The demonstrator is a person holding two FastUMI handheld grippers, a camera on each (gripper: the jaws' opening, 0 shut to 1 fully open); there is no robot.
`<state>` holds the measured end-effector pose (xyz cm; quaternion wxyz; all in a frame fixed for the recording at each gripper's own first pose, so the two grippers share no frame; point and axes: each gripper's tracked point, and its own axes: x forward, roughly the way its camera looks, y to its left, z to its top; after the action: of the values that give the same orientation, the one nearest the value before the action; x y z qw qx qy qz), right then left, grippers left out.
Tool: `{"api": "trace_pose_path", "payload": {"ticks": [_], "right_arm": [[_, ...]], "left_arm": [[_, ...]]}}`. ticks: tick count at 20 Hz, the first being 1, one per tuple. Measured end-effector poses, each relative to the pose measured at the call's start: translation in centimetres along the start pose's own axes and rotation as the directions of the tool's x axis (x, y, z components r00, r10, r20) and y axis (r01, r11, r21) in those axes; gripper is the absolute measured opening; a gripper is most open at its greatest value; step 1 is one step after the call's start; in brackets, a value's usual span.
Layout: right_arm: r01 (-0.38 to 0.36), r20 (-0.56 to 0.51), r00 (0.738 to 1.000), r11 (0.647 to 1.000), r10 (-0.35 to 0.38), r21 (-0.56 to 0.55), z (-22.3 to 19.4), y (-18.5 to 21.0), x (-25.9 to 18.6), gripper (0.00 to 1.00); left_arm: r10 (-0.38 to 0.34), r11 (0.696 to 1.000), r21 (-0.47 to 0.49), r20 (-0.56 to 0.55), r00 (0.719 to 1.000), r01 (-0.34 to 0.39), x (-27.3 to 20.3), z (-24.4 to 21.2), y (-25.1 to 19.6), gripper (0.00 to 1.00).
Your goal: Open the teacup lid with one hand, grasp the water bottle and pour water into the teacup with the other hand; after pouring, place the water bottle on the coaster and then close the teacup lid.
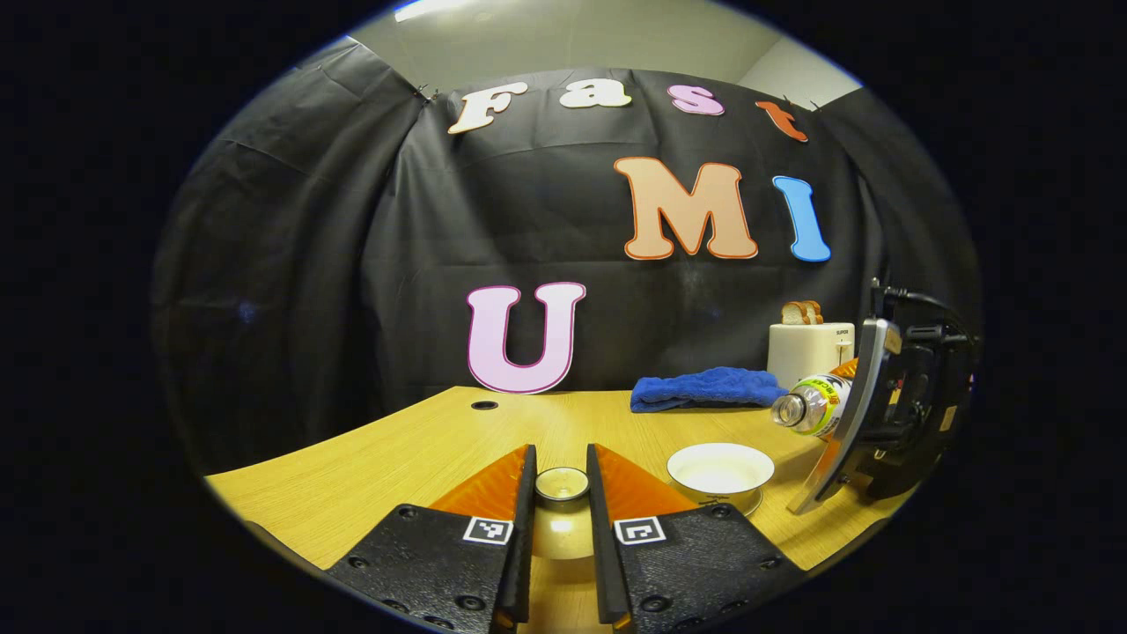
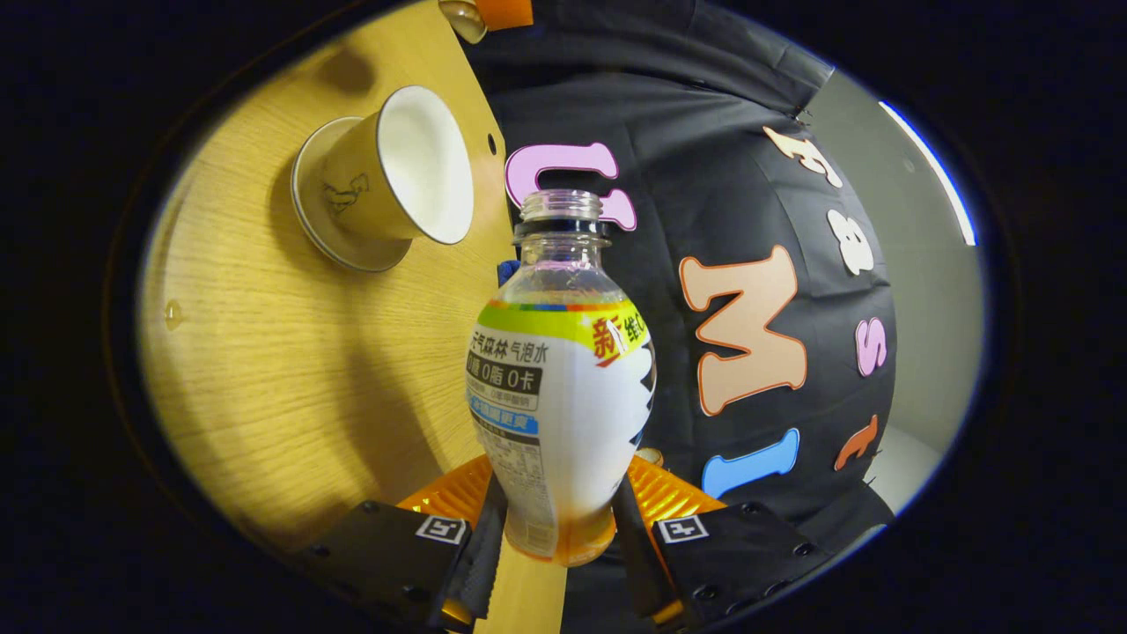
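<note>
My left gripper [image 1: 561, 460] is shut on the pale teacup lid [image 1: 562, 527], its round knob pinched between the fingers, held low over the wooden table. To the right, the white teacup [image 1: 720, 467] stands open on its saucer. My right gripper [image 1: 867, 423] holds the uncapped water bottle [image 1: 814, 405] tilted, its mouth pointing toward the cup from the right and above. In the right gripper view the right gripper [image 2: 559, 515] is shut on the lower body of the bottle [image 2: 563, 379], and the teacup [image 2: 396, 176] lies ahead past the bottle's mouth. No water stream shows.
A blue cloth [image 1: 704, 387] lies at the back of the table [image 1: 379, 458], with a white toaster [image 1: 810, 350] holding bread beside it. A cable hole [image 1: 483, 405] is at the table's back left.
</note>
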<state>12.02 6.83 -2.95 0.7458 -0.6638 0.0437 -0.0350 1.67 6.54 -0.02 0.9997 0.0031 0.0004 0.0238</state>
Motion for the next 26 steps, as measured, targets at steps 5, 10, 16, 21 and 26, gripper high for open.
{"api": "trace_pose_path", "payload": {"ticks": [5, 10, 16, 21, 26], "right_arm": [[0.063, 0.032, 0.998, 0.990, -0.059, -0.130, 0.9, -1.7, 0.5, 0.64], [0.111, 0.055, 0.993, 0.964, -0.101, -0.242, 1.1, -2.7, 0.8, 0.64], [0.182, 0.106, 0.982, 0.922, -0.154, -0.342, 2.1, -3.9, 0.7, 0.64], [0.213, 0.132, 0.975, 0.909, -0.177, -0.359, 3.2, -4.9, 0.8, 0.64], [0.245, 0.154, 0.968, 0.885, -0.199, -0.397, 3.7, -5.4, 0.9, 0.62]], "left_arm": [[-0.001, 1.000, -0.002, -0.001, 1.000, 0.001, 0.1, -0.1, 0.0, 0.27], [-0.002, 1.000, -0.003, -0.002, 1.000, 0.002, 0.1, 0.0, 0.0, 0.27], [-0.004, 1.000, -0.004, -0.002, 1.000, 0.004, 0.1, -0.1, 0.0, 0.27], [-0.004, 1.000, -0.005, -0.004, 1.000, 0.004, 0.1, -0.2, 0.0, 0.27], [-0.004, 1.000, -0.005, -0.004, 1.000, 0.004, 0.0, -0.1, -0.1, 0.27]]}}
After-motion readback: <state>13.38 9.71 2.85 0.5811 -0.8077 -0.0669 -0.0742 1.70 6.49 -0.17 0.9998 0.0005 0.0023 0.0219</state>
